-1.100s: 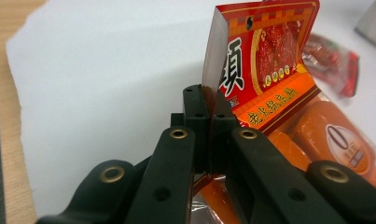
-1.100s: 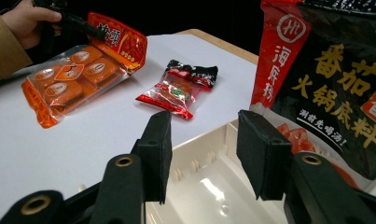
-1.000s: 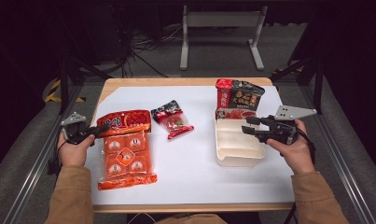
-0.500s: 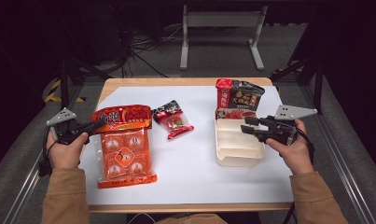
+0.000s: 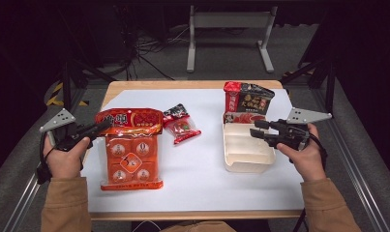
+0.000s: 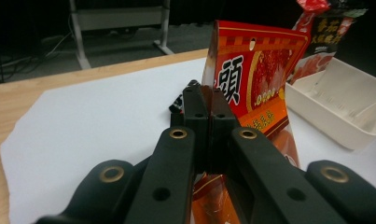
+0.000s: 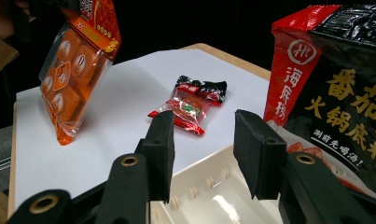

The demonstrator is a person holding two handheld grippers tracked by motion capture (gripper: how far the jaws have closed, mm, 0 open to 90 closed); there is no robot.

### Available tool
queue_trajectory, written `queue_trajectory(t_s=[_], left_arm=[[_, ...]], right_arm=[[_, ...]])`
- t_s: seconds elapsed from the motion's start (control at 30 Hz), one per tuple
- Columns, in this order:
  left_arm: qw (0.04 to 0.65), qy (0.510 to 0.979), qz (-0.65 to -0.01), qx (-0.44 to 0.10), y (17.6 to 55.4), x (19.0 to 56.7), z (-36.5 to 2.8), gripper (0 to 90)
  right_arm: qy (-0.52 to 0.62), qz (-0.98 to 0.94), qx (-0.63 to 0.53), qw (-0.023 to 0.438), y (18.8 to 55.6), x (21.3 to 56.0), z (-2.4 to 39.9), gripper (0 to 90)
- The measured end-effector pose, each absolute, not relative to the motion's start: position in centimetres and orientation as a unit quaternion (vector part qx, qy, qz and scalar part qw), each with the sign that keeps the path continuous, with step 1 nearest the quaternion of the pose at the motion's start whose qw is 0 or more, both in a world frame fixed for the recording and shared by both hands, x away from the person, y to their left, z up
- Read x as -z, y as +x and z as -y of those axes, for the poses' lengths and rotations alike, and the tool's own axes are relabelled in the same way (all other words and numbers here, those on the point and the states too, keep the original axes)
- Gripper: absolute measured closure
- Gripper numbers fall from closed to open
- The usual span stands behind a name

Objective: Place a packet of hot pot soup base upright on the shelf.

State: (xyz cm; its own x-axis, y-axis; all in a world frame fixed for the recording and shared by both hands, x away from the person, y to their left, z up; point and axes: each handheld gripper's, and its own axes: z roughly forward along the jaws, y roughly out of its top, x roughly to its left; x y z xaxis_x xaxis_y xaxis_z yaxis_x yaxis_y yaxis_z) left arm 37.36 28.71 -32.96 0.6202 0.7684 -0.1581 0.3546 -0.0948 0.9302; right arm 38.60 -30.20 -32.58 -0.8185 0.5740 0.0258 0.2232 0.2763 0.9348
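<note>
While the left gripper [image 5: 101,127] pinches the orange snack bag [image 5: 130,154] at its top edge, the right gripper [image 5: 258,131], at three o'clock, holds jaws spread above the white tray [image 5: 246,162].

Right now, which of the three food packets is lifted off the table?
The big orange packet of six round pieces, pinched at its top by the left gripper. The small red packet lies flat; the black-and-red one leans behind the tray.
</note>
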Motion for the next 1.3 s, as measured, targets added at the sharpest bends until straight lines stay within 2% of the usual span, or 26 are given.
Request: queue_trajectory(t_s=[1.0, 1.13, 1.3], left_arm=[[0.612, 0.724, -0.264, -0.177, 32.6, 27.8, -24.5, 90.0], [0.613, 0.727, -0.255, -0.178, 32.4, 27.5, -24.0, 90.0], [0.620, 0.720, -0.254, -0.181, 32.4, 27.4, -23.3, 90.0]], right_arm=[[0.230, -0.780, -0.561, 0.156, 37.7, 31.6, 29.1, 58.2], [0.225, -0.782, -0.561, 0.153, 37.7, 31.5, 28.6, 56.2], [0.215, -0.782, -0.567, 0.143, 37.7, 31.5, 27.6, 48.4]])
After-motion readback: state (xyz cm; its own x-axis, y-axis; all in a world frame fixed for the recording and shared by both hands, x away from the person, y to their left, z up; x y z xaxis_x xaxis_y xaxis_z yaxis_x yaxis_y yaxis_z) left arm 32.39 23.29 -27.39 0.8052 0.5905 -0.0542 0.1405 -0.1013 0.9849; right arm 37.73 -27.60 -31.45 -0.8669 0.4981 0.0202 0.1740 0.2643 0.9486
